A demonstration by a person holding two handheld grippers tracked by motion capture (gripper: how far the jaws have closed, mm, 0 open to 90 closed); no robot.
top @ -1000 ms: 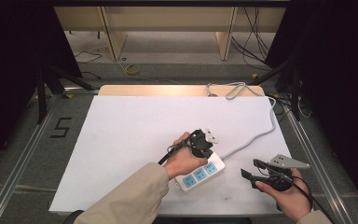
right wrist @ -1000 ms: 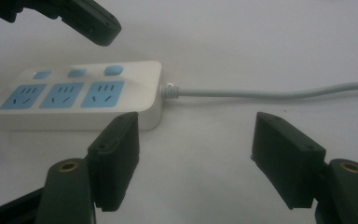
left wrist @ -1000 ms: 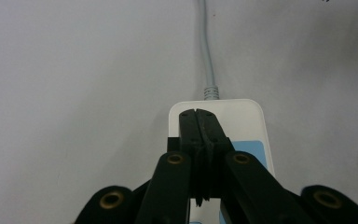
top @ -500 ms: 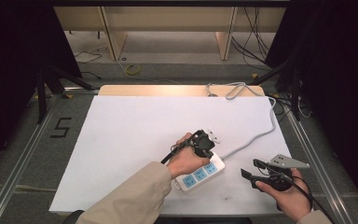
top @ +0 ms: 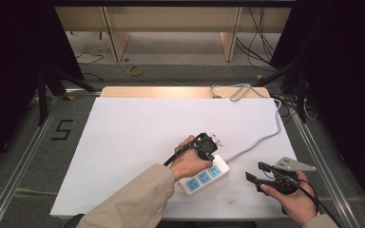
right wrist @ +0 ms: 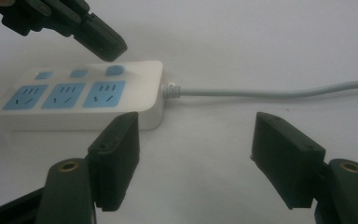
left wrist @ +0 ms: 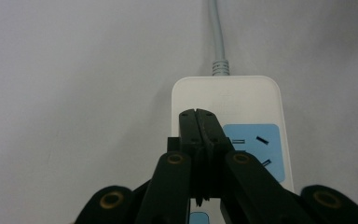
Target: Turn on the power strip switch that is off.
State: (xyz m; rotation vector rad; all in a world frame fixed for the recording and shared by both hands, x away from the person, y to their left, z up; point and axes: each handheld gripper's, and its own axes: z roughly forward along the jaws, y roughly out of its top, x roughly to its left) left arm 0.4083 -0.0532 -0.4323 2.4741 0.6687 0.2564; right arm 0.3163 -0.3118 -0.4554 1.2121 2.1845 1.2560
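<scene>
Left gripper (left wrist: 199,116) over power strip (left wrist: 242,100)

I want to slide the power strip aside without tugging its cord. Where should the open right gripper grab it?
Probably across the short width of the power strip body, at the cord end, coming from the right gripper side. The strip lies flat, a long, slim white block, so its two long edges give parallel faces. The shut left gripper hovers over its switch row, so stay clear of that.
</scene>
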